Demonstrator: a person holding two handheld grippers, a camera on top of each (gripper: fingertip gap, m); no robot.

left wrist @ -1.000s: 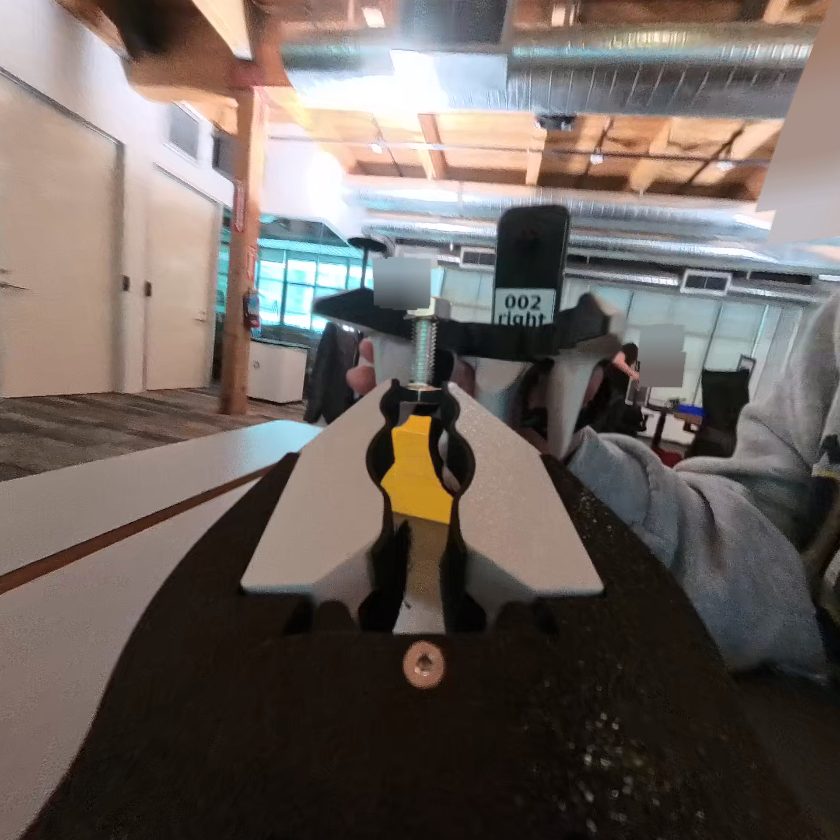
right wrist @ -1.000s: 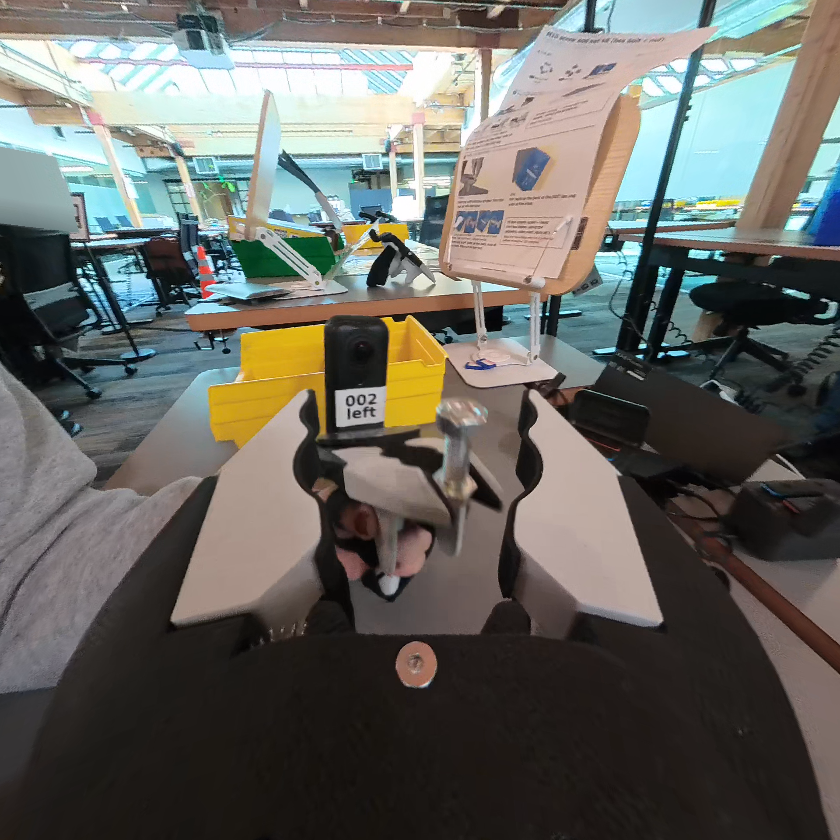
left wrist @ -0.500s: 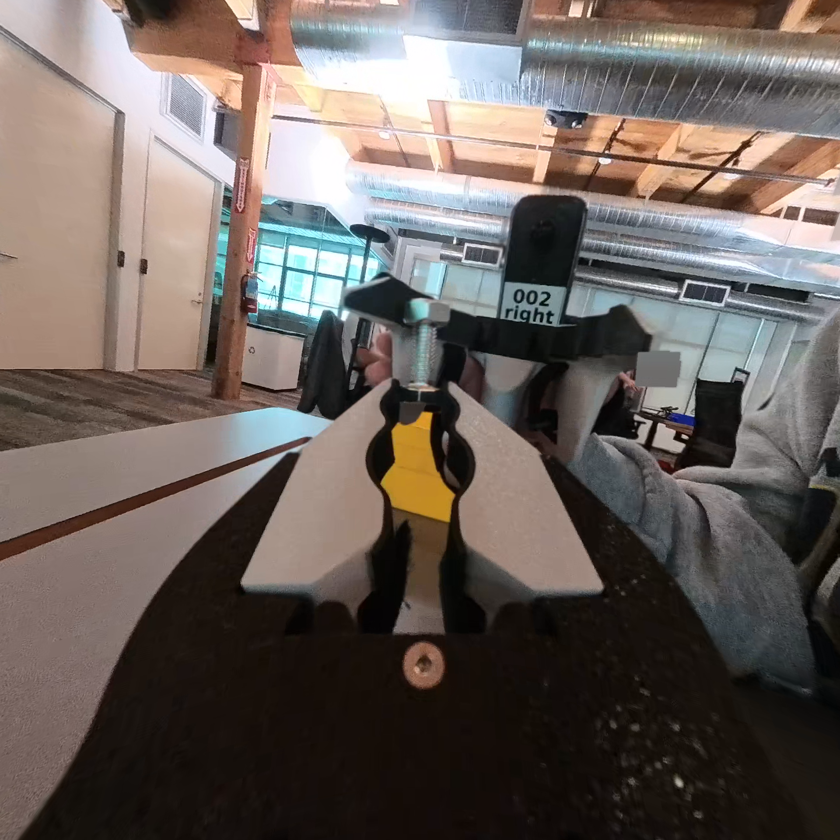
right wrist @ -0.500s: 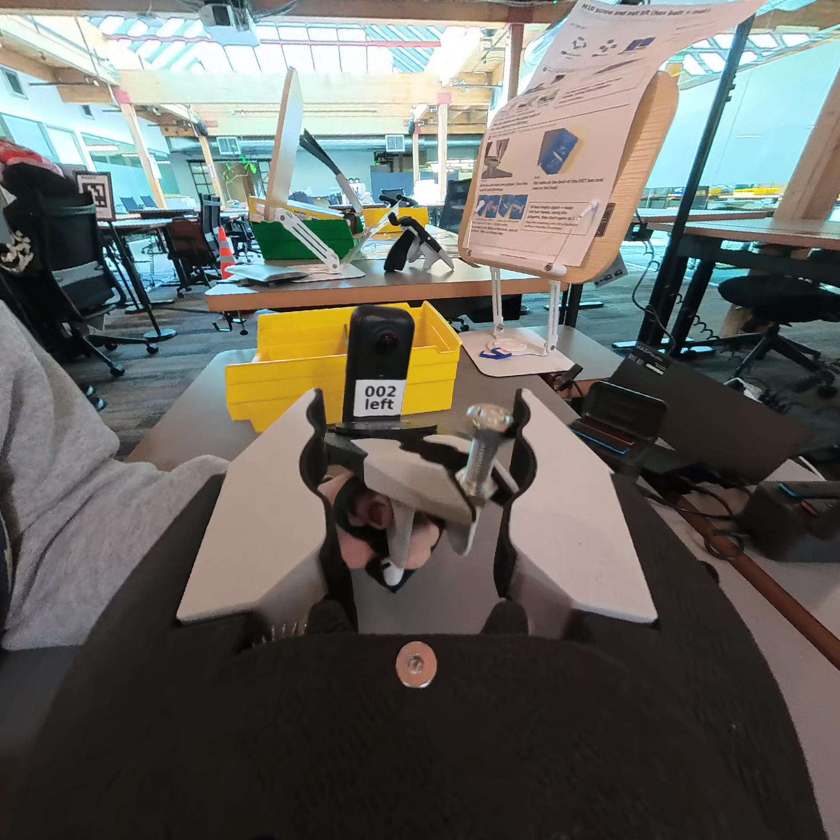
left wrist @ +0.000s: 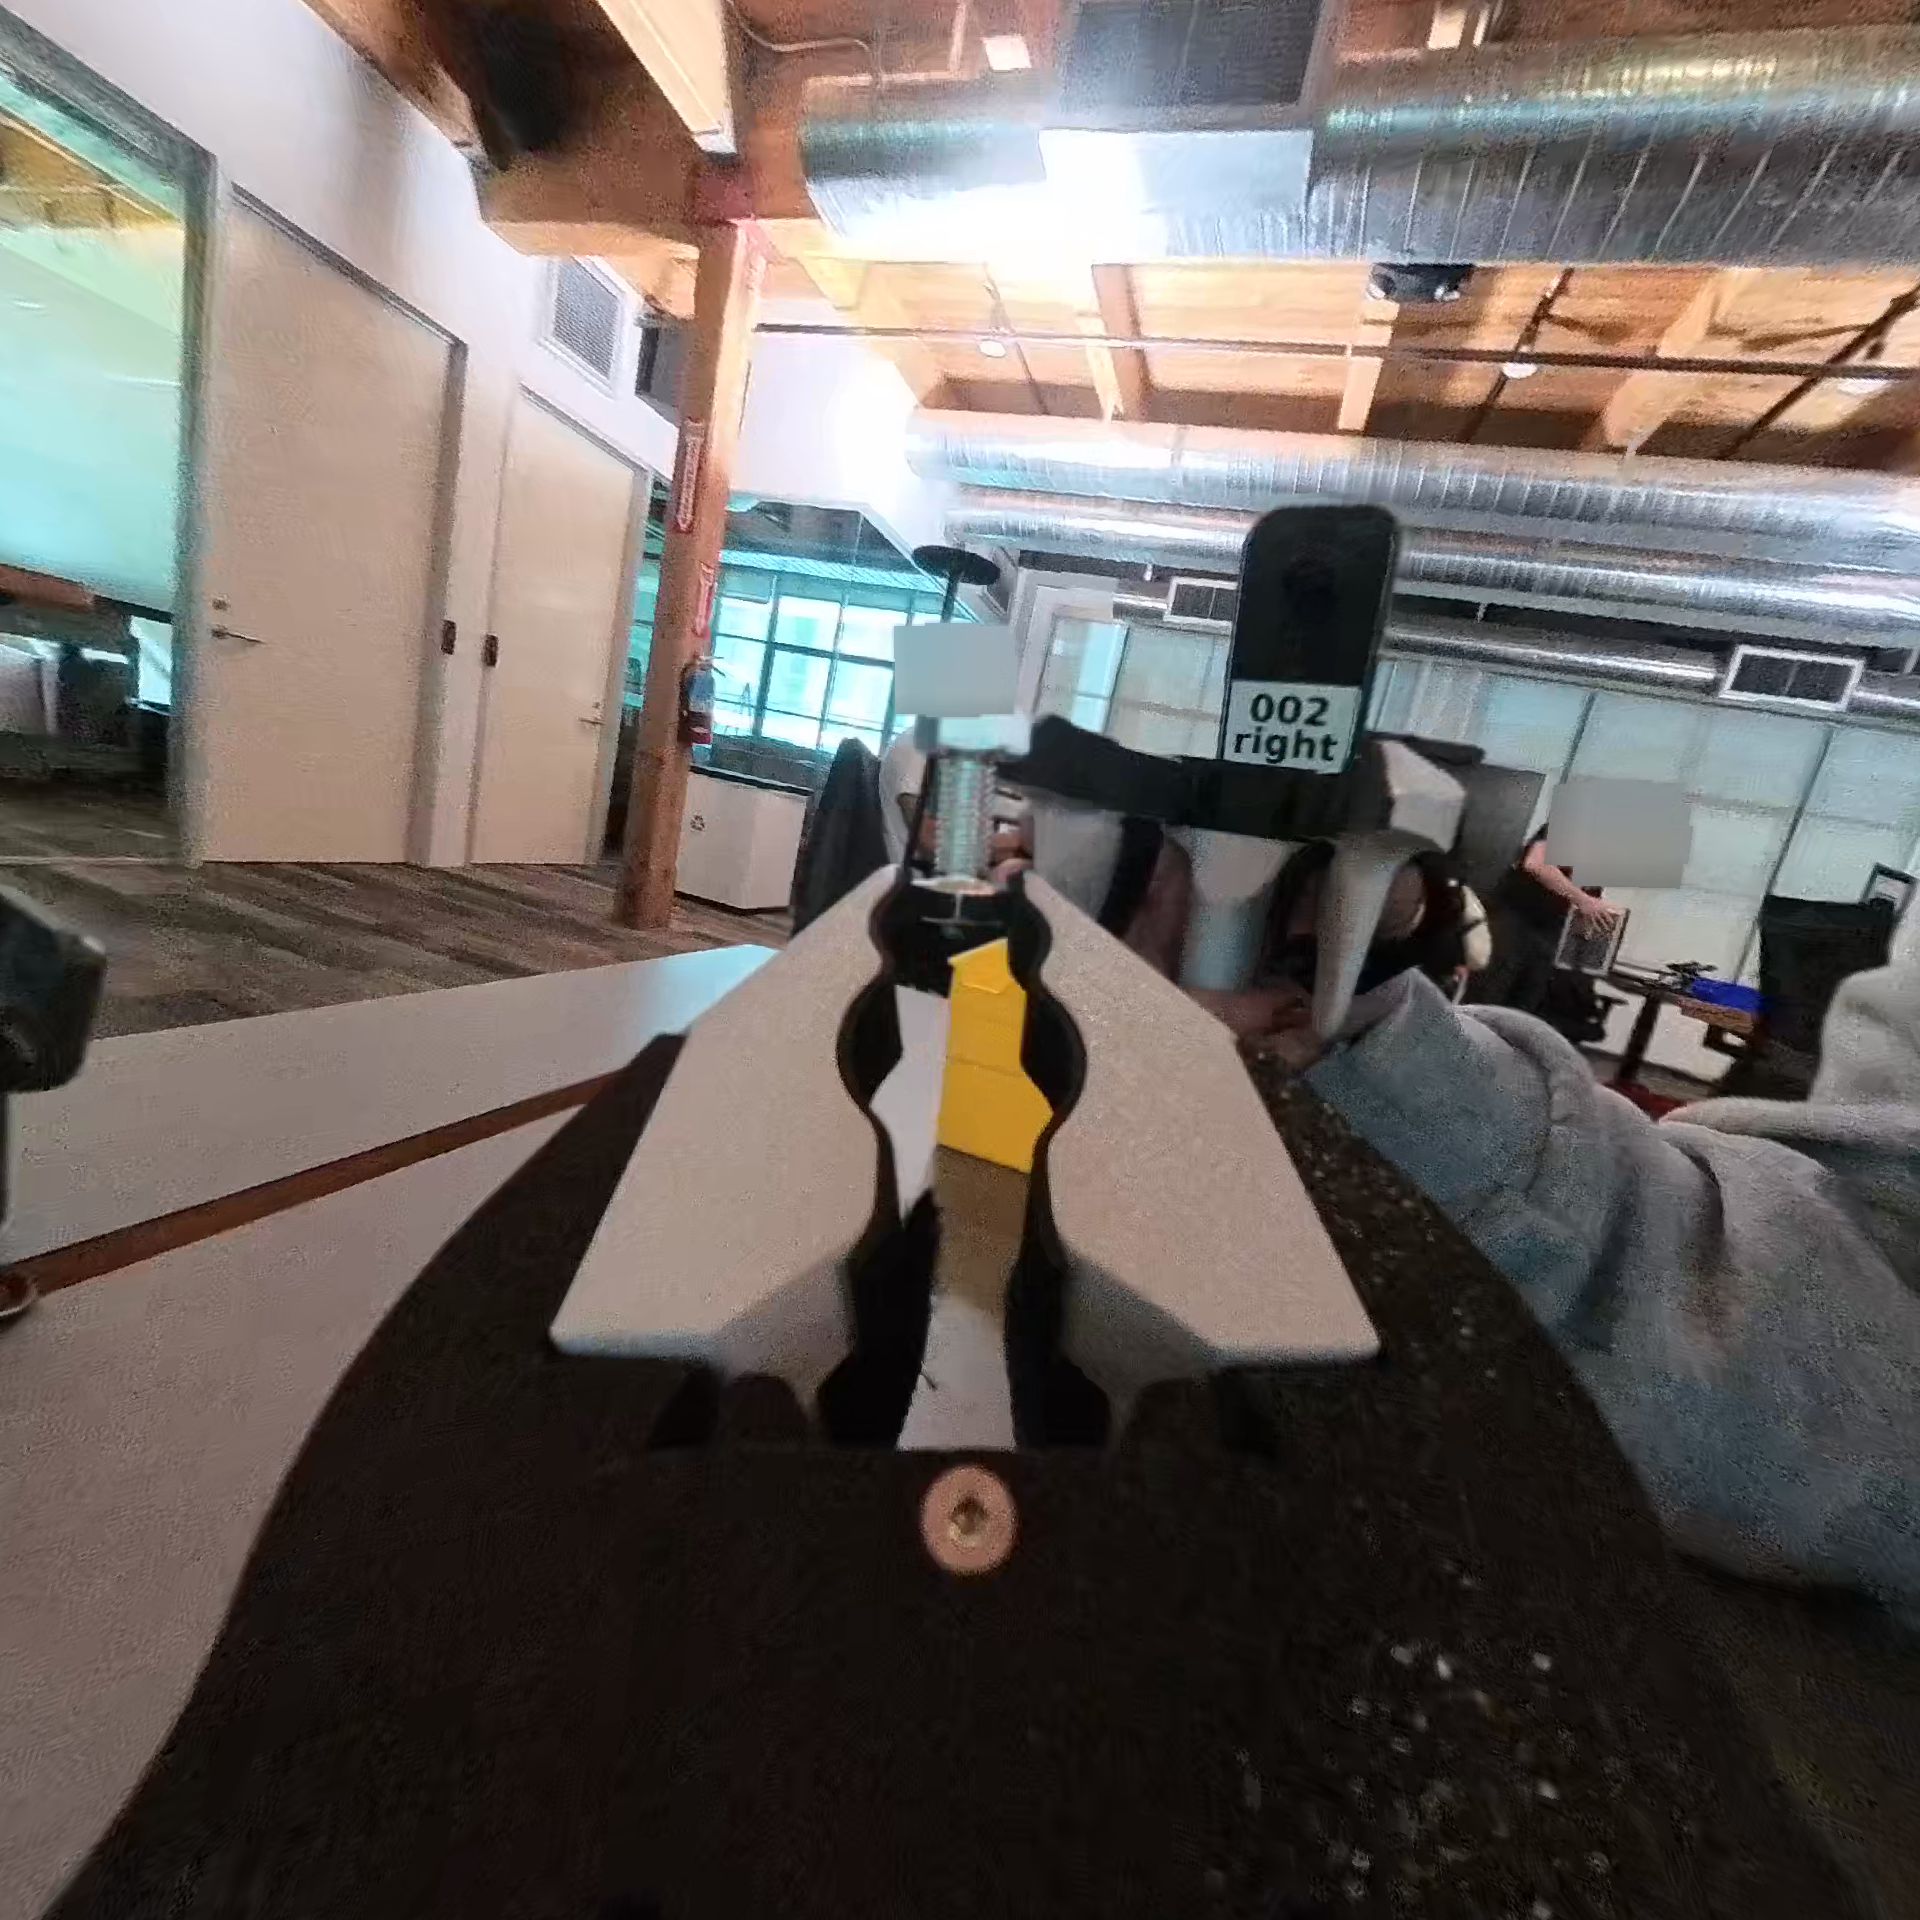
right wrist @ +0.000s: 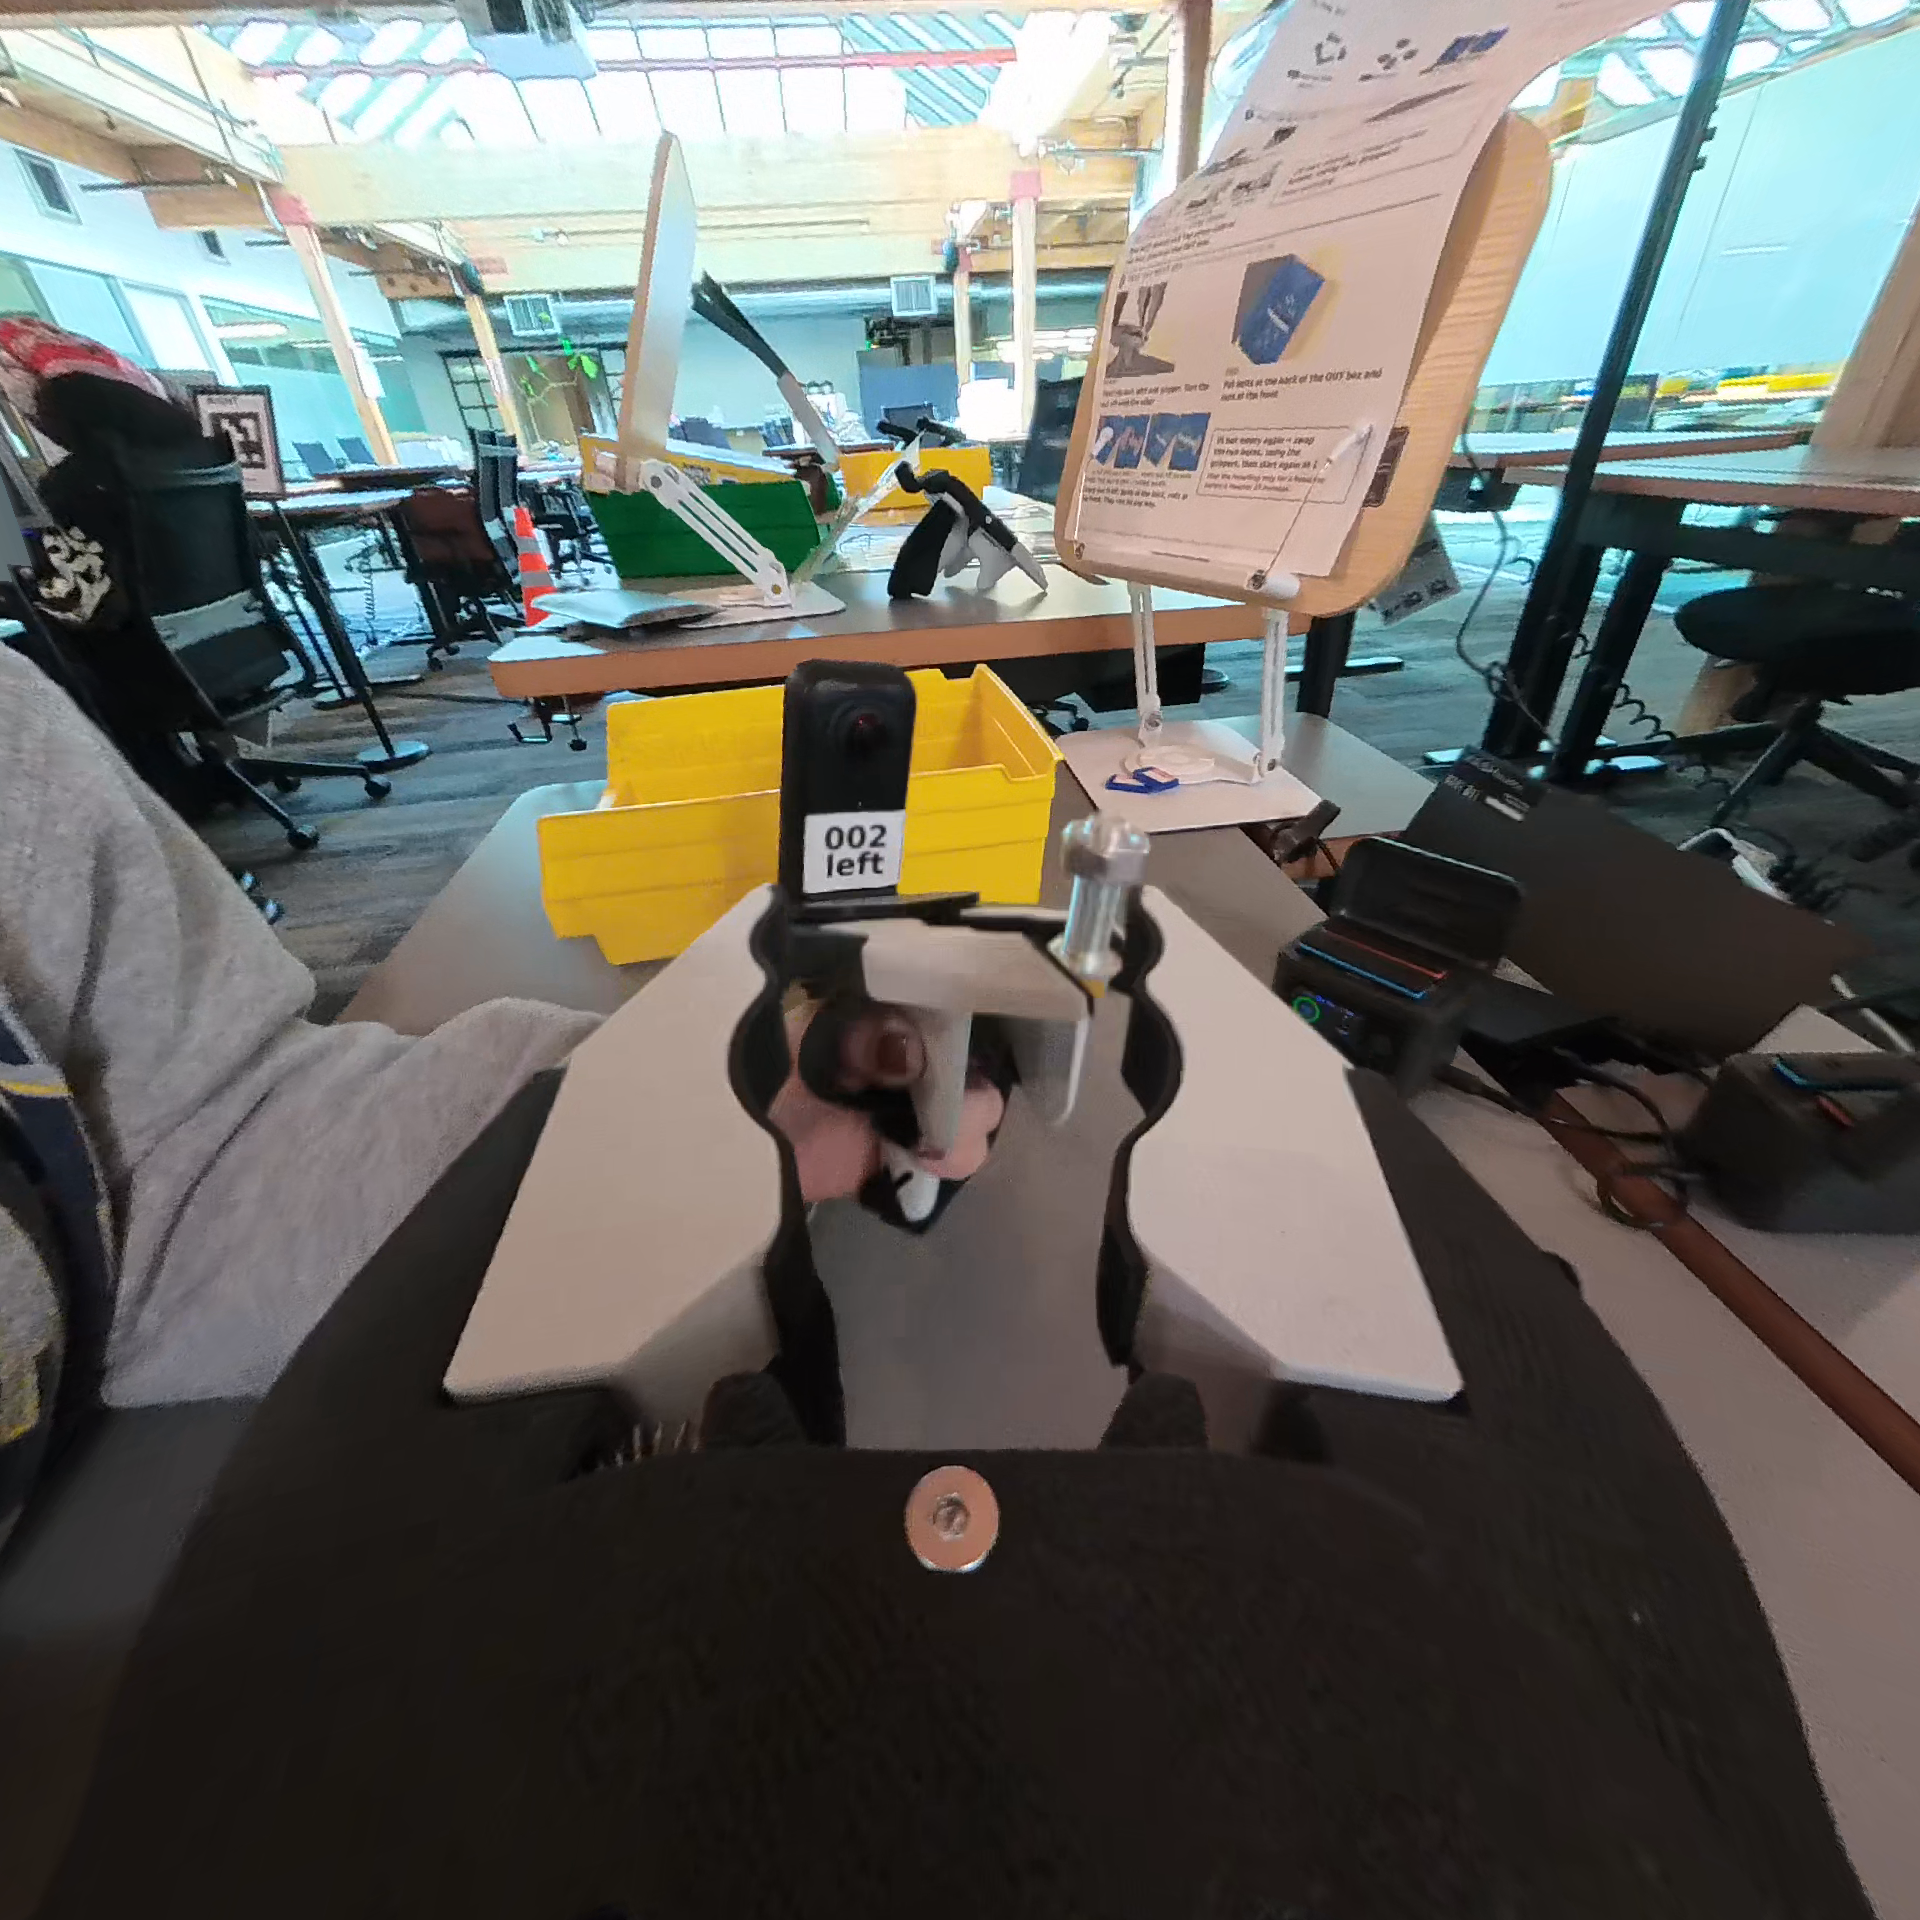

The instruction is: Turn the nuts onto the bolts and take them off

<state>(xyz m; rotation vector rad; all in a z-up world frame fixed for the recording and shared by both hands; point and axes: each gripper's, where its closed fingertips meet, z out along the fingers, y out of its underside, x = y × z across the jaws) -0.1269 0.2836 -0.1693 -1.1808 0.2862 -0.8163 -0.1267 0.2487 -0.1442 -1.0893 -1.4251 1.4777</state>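
Above the yellow bin (right wrist: 727, 821), left gripper (left wrist: 961, 902) fingers clamp a bolt (left wrist: 961, 821) upright — right gripper (right wrist: 951, 1023) fingers spread wide, empty, facing it.

Each gripper has a matte black body, pale grey wedge fingers (right wrist: 634, 1174) with wavy black inner pads, one bright screw (right wrist: 951, 1523), and a labelled black camera (right wrist: 847, 774). Grey fleece sleeves (left wrist: 1621, 1226).

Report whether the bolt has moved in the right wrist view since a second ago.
Yes. The bolt has shifted rightward against the yellow bin, from in front of it to past its right end.
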